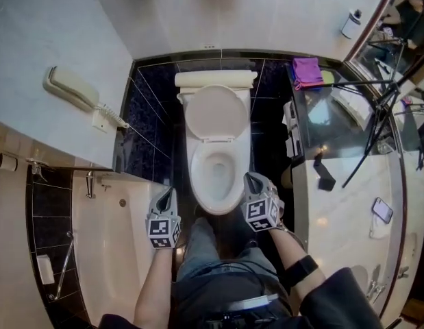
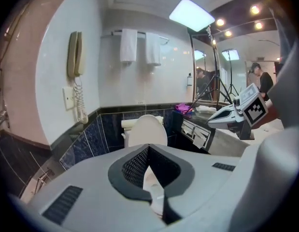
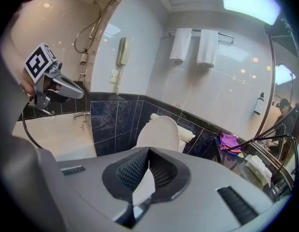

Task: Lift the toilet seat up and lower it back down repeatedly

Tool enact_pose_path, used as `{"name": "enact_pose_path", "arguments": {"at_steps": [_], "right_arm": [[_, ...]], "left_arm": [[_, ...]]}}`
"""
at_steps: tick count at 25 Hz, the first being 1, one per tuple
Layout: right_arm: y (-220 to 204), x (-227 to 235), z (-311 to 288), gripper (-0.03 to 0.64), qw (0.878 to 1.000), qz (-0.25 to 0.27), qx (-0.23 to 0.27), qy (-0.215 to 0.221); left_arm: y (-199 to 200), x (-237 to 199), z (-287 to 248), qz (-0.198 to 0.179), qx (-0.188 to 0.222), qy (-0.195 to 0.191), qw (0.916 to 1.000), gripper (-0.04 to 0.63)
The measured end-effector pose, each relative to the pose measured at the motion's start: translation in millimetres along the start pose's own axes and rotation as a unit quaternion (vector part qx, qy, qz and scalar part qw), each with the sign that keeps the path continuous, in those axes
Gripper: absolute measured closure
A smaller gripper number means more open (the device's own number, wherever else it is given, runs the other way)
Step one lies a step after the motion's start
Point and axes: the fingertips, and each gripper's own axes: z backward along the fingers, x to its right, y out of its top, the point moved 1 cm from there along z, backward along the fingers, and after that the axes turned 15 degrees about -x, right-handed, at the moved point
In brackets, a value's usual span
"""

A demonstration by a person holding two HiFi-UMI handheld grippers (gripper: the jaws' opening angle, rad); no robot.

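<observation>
Now the left claw (image 1: 171,192) and right claw (image 1: 252,177) are held clenched, empty and tilted downward, flanking the white ceramic toilet (image 1: 216,177); its oval white lid (image 1: 213,112) is seen upright beyond them.

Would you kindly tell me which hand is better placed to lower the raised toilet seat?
Probably right. The right tool sits by the front rim of the bowl, nearer the raised seat; the left tool hangs farther off, beside the bathtub.
</observation>
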Motion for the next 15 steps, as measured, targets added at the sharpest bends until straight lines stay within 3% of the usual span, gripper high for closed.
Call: {"name": "enact_pose_path", "arguments": {"at_steps": [8,15], "right_arm": [[10,52,58,0.598,0.994,-0.1,0.031,0.0],[-6,64,79,0.598,0.992,-0.12,0.03,-0.007]], "left_arm": [[46,-21,52,0.007,0.038,0.018,0.9991,0.595],[57,-22,71,0.024,0.058,0.019,0.9978,0.595]]}}
